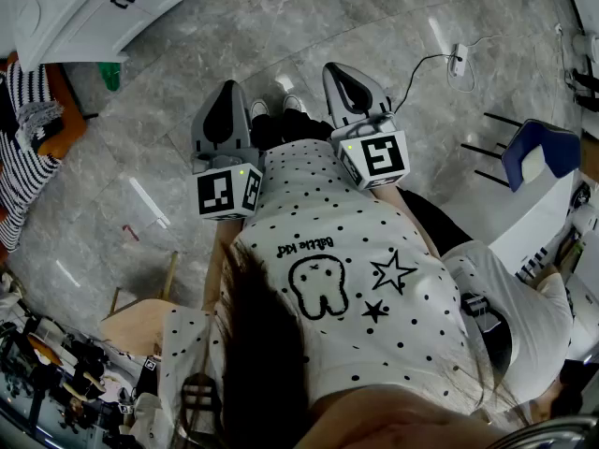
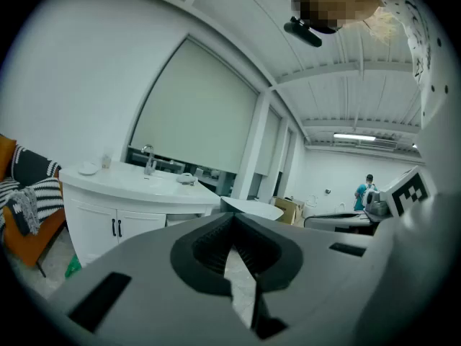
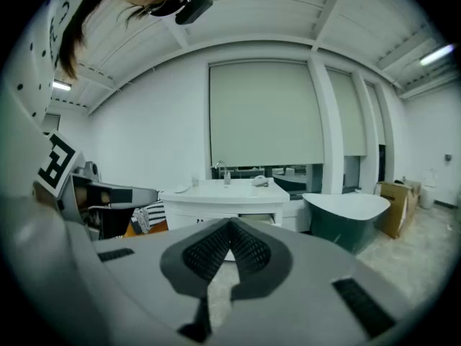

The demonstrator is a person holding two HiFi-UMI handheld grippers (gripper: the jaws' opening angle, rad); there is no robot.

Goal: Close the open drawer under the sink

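Well ahead, sink cabinet (image 3: 225, 193), left tongs (image 2: 232, 220), right tongs (image 3: 230, 227) pressed together, empty.

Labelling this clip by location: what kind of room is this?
Likely a bathroom mock-up or showroom in a large open hall: a white sink cabinet with a faucet, a freestanding bathtub, and a marble-look floor.

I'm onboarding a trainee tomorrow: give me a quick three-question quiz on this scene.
1. True or false: the left gripper grips an object.
2. What stands on the vanity top? A) faucet; B) kettle; C) plant.
3. Fill in: the jaws of the right gripper are ___.
Key: 1 false; 2 A; 3 shut.
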